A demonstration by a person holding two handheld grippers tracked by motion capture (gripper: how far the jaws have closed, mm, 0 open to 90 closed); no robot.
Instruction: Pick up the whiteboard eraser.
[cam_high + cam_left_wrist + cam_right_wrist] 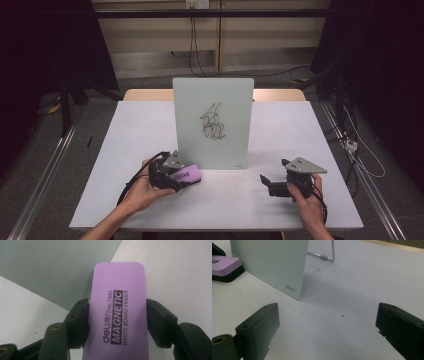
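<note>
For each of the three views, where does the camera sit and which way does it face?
High view: above the person's side, facing forward and down on the table and upright whiteboard; both forearms, left gripper and right gripper show.
Left gripper view: on the left gripper, looking along its jaws, shut on the purple eraser.
Right gripper view: on the right gripper, looking past open jaws at the whiteboard's corner.
All three share the whiteboard and eraser.
</note>
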